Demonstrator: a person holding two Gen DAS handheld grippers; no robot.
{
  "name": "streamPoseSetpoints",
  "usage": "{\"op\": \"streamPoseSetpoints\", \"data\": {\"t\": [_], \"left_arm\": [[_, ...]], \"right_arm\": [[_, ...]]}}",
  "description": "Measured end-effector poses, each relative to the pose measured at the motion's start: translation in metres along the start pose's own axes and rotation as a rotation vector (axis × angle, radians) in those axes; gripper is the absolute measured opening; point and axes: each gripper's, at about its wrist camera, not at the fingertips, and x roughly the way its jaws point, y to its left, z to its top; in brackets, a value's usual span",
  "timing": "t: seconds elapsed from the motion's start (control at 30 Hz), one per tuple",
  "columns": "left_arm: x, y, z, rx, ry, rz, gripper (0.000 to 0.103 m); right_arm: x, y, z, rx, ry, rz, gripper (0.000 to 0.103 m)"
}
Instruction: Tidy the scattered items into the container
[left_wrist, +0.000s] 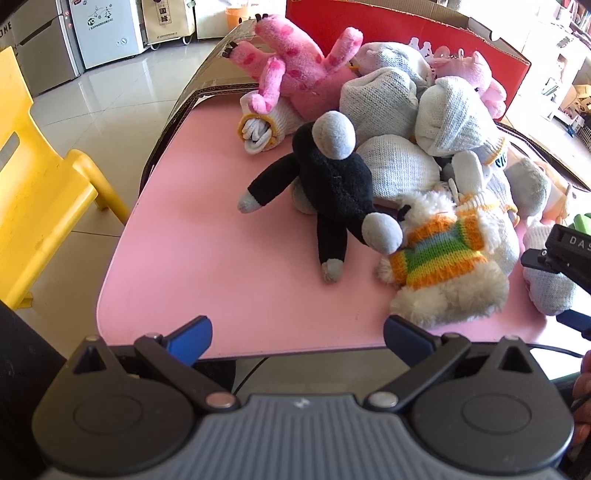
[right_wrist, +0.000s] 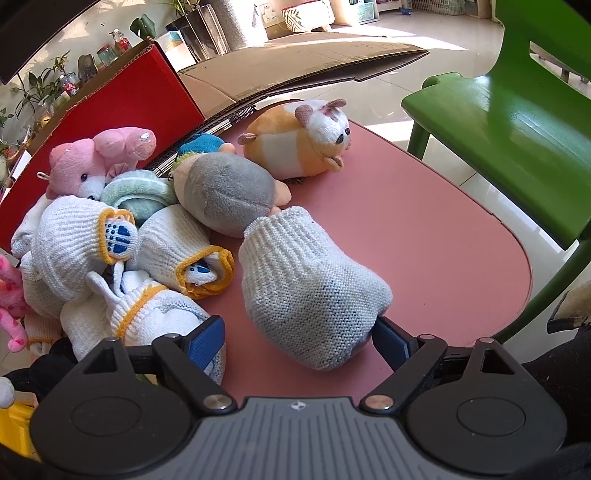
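Left gripper (left_wrist: 297, 334) hangs open over the near edge of the pink surface (left_wrist: 207, 236), nothing between its blue pads. Ahead of it lies a black plush monkey with grey hands and face (left_wrist: 332, 181), beside a white fluffy toy in a striped orange-green knitted jumper (left_wrist: 439, 258). A pink spotted plush animal (left_wrist: 295, 66) lies on its back at the far side, against the red cardboard box (left_wrist: 388, 22). Right gripper (right_wrist: 299, 338) stands open; a rolled white knitted glove (right_wrist: 306, 291) rests on the surface between its pads, touching the right pad, clear of the left. More rolled gloves with yellow cuffs (right_wrist: 81, 240) are heaped to its left. An orange-and-white plush hamster (right_wrist: 299, 140) sits farther back, apart
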Motion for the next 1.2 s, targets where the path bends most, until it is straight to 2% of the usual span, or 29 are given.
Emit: {"op": "streamPoseSetpoints", "data": {"t": [0.17, 0.4, 0.67, 1.03, 1.2], "left_arm": [[-0.003, 0.005, 0.008, -0.044, -0.018, -0.033, 0.103], [0.001, 0.008, 0.02, -0.091, -0.021, -0.061, 0.103], [0.013, 0.005, 0.039, -0.109, -0.036, -0.101, 0.103], [0.038, 0.016, 0.059, -0.246, -0.04, -0.16, 0.103], [0.049, 0.018, 0.065, -0.272, -0.042, -0.127, 0.103]], "right_arm": [[-0.001, 0.001, -0.002, -0.008, -0.003, -0.001, 0.088], [0.004, 0.003, -0.005, 0.001, 0.044, 0.013, 0.088], [0.005, 0.005, -0.005, -0.007, 0.049, 0.014, 0.089], [0.006, 0.007, -0.006, -0.021, 0.049, 0.008, 0.093], [0.007, 0.007, -0.007, -0.025, 0.048, 0.007, 0.095]]}}
